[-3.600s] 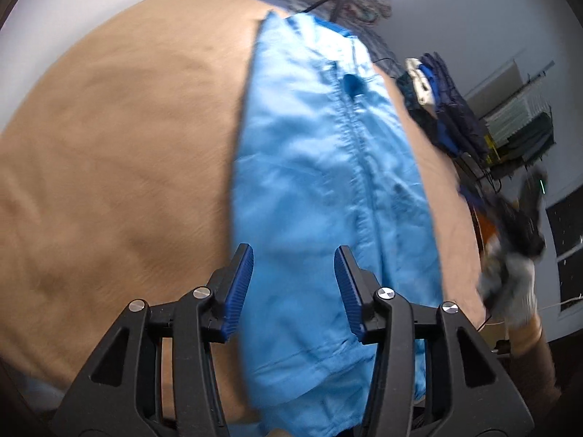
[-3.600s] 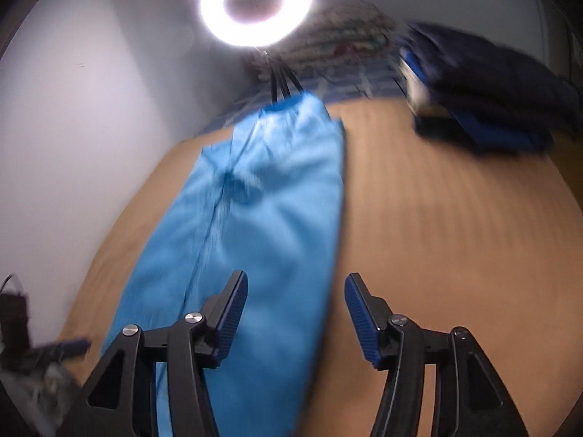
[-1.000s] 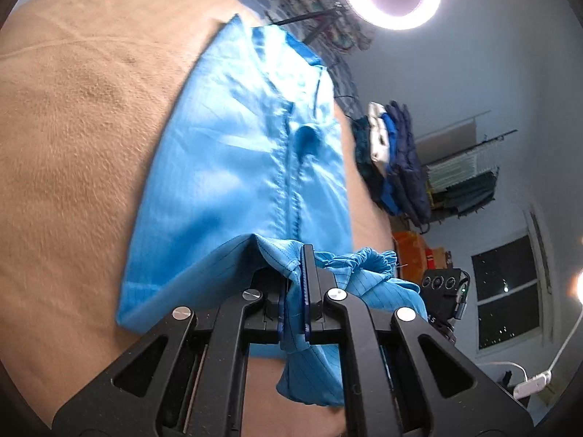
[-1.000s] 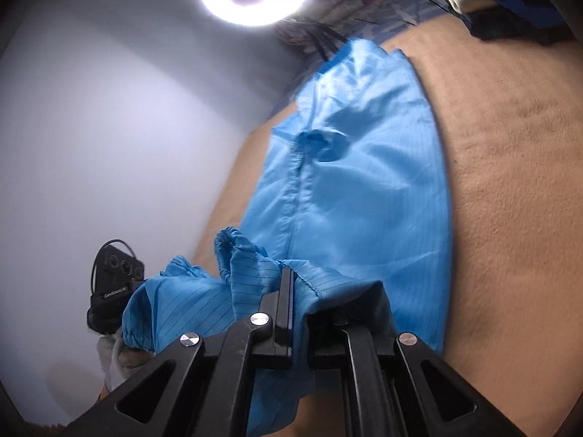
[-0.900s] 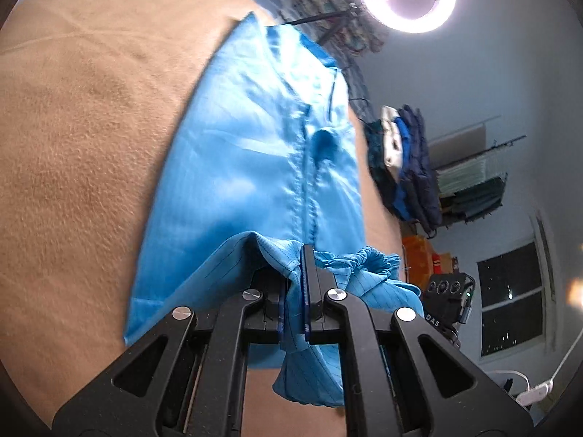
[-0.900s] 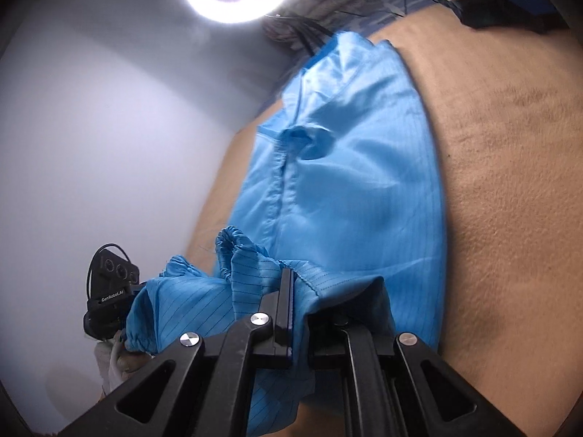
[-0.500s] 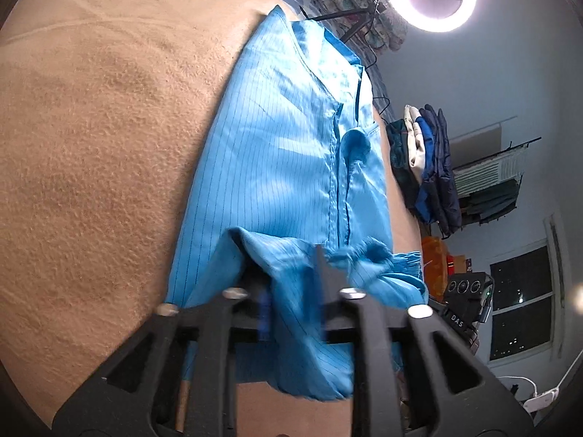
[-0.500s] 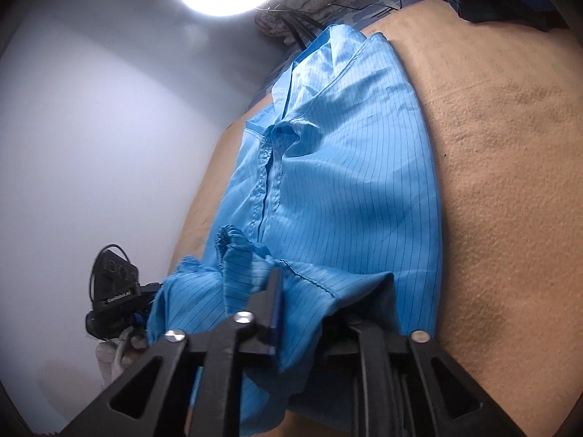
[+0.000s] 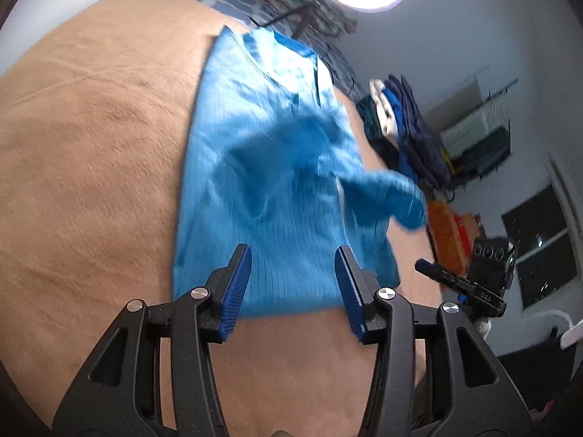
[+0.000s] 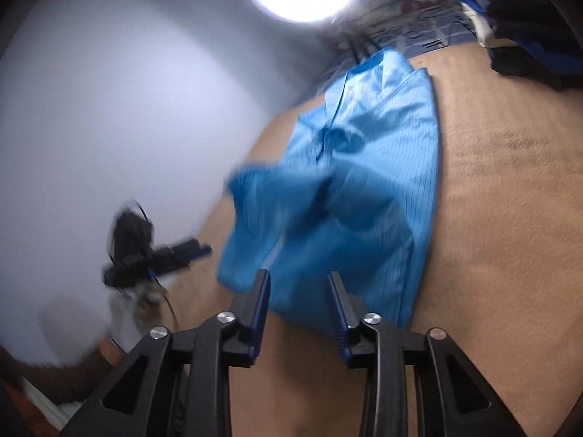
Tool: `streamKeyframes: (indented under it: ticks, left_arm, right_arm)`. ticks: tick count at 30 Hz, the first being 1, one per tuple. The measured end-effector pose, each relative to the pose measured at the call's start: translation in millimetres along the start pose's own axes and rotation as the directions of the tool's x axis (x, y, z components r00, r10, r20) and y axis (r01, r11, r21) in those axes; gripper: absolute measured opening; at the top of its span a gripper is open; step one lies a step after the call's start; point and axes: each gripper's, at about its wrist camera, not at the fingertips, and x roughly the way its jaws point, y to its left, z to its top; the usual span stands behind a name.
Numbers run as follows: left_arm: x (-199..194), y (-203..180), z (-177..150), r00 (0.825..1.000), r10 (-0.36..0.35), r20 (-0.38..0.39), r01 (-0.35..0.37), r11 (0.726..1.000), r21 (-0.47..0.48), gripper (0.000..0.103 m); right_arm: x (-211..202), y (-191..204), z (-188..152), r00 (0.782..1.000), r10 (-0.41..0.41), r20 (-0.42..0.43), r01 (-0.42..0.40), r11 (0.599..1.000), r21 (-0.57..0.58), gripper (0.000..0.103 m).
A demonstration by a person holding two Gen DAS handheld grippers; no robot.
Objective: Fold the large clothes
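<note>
Lying lengthwise on the tan, napped blanket (image 9: pixel 91 167), toward its far edge, the thin blue pinstriped garment (image 9: pixel 262 167) is creased, its near part doubled over in a loose, blurred fold. The left gripper (image 9: pixel 293 284) has black arms and ribbed blue pads; its jaws are opening, with nothing between them. The right gripper (image 10: pixel 298 302) jaws are likewise opening and empty, just short of the garment's near hem.

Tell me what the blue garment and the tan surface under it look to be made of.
Blue garment: thin woven synthetic by the look, with a slight sheen; fine dark pinstripes and soft, light folds suggest this. Tan surface: a matte, fuzzy blanket or fleece-like cloth; its napped, grainy texture and shallow creases show this. The exact fibre cannot be told for either.
</note>
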Motion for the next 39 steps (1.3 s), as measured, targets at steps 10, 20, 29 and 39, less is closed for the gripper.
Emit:
streamKeyframes:
  ticks: [10,20,29,39]
  left_arm:
    - [35.8,10.1,10.8,0.998,0.056,-0.019,-0.057,0.995,-0.076,0.047]
    - [49.9,15.8,23.8,0.989,0.148,0.005,-0.147,0.987,-0.064,0.048]
    - [29.9,32.3,22.5,0.988,0.153,0.02,-0.152,0.987,-0.061,0.049]
    - [37.7,59.4,23.5,0.995,0.092,-0.037,-0.097,0.976,-0.196,0.054]
  right_arm:
    - [46.8,7.8,15.2,0.996,-0.083,-0.031,0.082,0.995,-0.052,0.031]
    - [74.0,-38.3,53.3,0.933,-0.359,-0.005,0.357,0.927,0.117,0.035]
    - [13.8,-34.1,31.1,0.951,-0.303,0.063,0.294,0.948,0.12,0.059]
    - [19.8,-67.0,0.6,0.985,-0.168,-0.04,0.173,0.951,0.255,0.059]
